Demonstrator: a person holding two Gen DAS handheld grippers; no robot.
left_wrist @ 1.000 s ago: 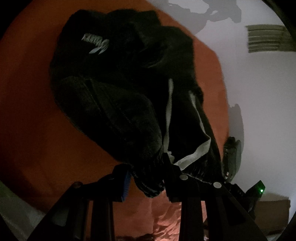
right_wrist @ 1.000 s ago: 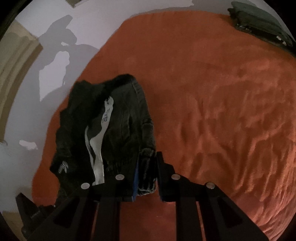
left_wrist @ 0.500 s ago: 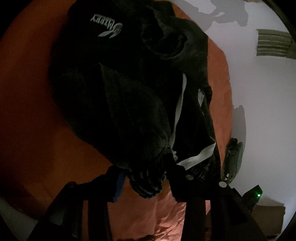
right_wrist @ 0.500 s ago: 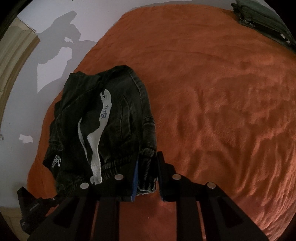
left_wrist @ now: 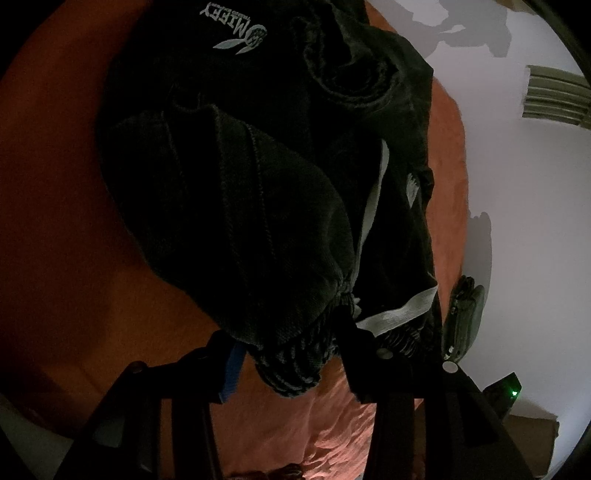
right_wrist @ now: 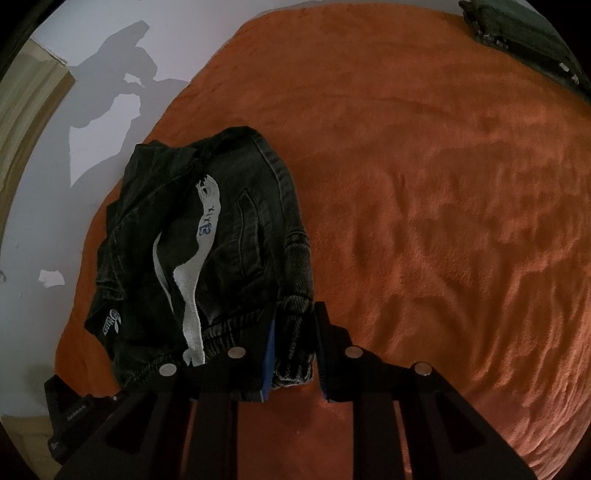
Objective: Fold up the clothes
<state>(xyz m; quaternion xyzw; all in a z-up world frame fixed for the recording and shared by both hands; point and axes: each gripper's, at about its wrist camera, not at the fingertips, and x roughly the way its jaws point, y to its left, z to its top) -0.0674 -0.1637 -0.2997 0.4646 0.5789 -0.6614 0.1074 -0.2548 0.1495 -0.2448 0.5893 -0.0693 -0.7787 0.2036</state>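
I find the dark denim garment (right_wrist: 207, 266) lying bunched on the orange blanket (right_wrist: 424, 192), near the blanket's left edge as the right wrist view has it, where a pale floor shows beyond. A white inner band (right_wrist: 192, 295) runs along the garment's length, and a small printed logo (left_wrist: 234, 31) sits at its far end in the left wrist view. The long axis runs away from both tools — near hem at the fingertips, logo end farthest off.

The right gripper (right_wrist: 293, 341) holds the near hem: its jaws stand narrow with a thick roll of denim pinched between the blue-lined pads. The left gripper (left_wrist: 288, 354) is opening at this moment; a ribbed cuff (left_wrist: 291, 365) hangs between its fingers, and I see a gap on the left side, so I judge the pads no longer press on it. The left view is very dark and I cannot confirm contact on the right-hand finger.

Both tools sit at the same near edge, side by side, the left tool's tip showing at the lower left of the right wrist view. I judge the next move turns on that layout: the garment lies wholly ahead of the tongs, so any further fold would carry the near edge forward along the long axis.

Containers: none in view. A folded dark green item (right_wrist: 524, 33) rests at the blanket's far corner, well apart.
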